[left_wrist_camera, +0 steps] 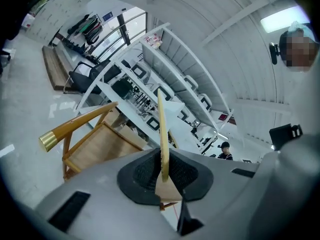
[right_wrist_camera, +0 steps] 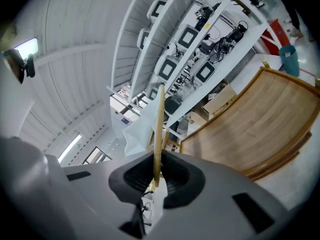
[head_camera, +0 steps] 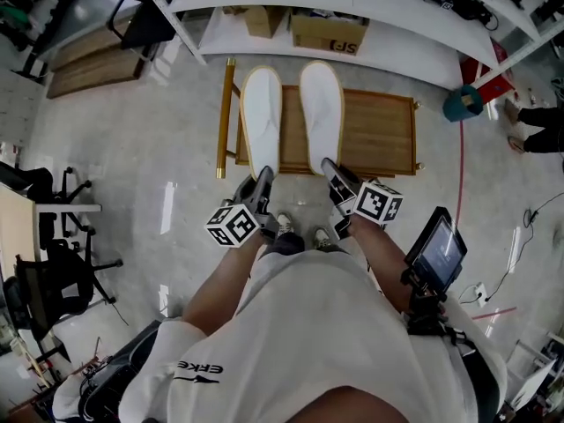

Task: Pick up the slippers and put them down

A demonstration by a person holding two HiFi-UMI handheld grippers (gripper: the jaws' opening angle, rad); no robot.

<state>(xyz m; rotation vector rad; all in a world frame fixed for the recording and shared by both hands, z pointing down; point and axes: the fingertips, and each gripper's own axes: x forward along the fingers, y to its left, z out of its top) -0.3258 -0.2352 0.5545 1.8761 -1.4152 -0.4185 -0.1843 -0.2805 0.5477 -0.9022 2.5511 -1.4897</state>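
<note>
Two flat white slippers with tan edges are held up side by side in the head view, soles toward me, over a wooden chair (head_camera: 379,130). My left gripper (head_camera: 262,181) is shut on the heel of the left slipper (head_camera: 261,117). My right gripper (head_camera: 332,173) is shut on the heel of the right slipper (head_camera: 322,113). In the left gripper view the left slipper (left_wrist_camera: 163,134) shows edge-on as a thin tan strip between the dark pads (left_wrist_camera: 142,176). The right gripper view shows the right slipper (right_wrist_camera: 158,129) edge-on in the same way between its pads (right_wrist_camera: 175,179).
The wooden chair has a backrest rail (head_camera: 227,117) at its left. White shelving (head_camera: 352,16) with cardboard boxes (head_camera: 326,32) stands behind it. A teal bin (head_camera: 463,104) sits at the right and black office chairs (head_camera: 53,271) at the left. A tablet (head_camera: 436,249) hangs at my right hip.
</note>
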